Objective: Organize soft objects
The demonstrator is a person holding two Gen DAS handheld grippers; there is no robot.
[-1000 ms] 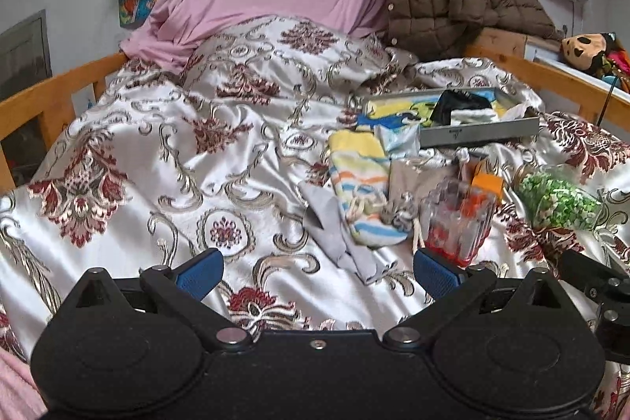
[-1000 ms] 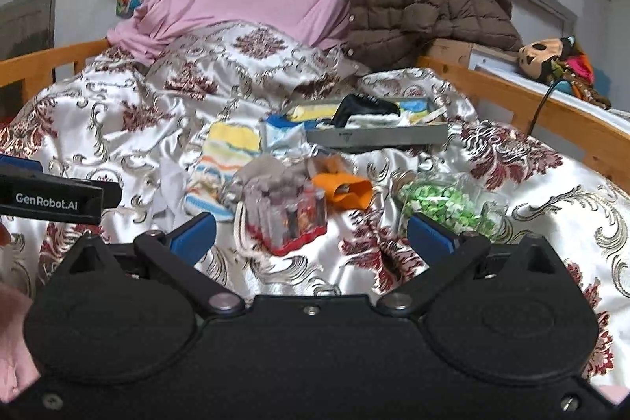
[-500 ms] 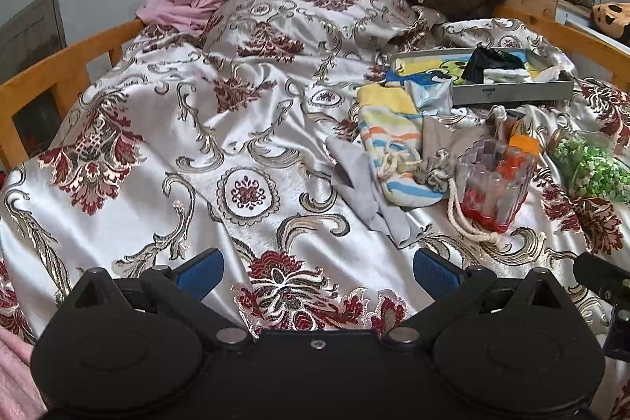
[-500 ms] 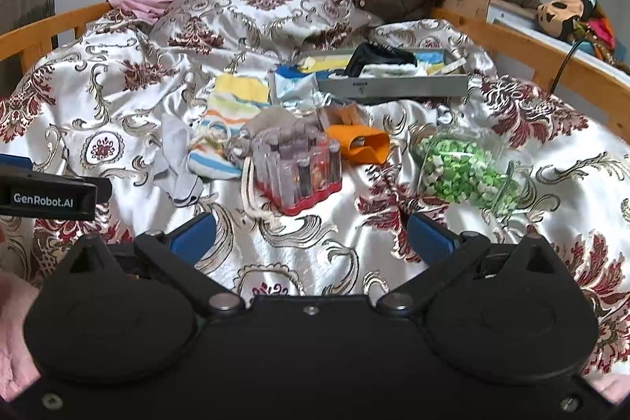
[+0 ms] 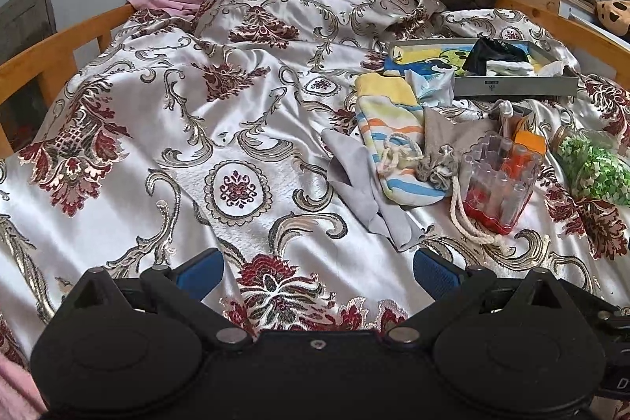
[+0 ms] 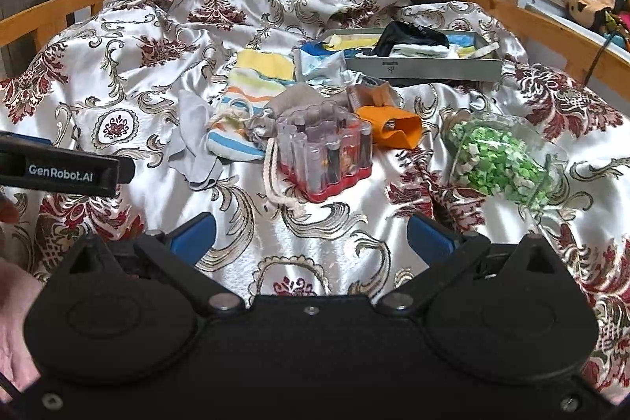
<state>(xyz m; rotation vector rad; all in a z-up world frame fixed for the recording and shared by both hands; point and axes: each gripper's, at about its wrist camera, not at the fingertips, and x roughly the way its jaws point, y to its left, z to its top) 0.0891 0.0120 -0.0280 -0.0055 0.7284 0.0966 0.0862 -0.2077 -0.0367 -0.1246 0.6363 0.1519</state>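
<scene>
Satin bedspread (image 5: 165, 128), silver with dark red scrollwork, covered the bed and looked slick enough for cloth to slide on it. Soft things lay in a cluster just in front of the grey tray (image 6: 425, 67): a grey sock (image 5: 366, 191) farthest from the tray, a striped sock (image 5: 393, 140) touching it, a taupe drawstring pouch (image 6: 299, 101) and an orange cloth piece (image 6: 393, 128) nearer the tray. All looked light and limp, so a pinch on a bunched fold or cuff would probably serve best; a flat edge might slip. Beside them stood a clear plastic case (image 6: 327, 152) and a jar of green bits (image 6: 500, 156), both rigid. Left claw (image 5: 317, 272) and right claw (image 6: 311, 233) both hung wide and empty, short of the cluster.
</scene>
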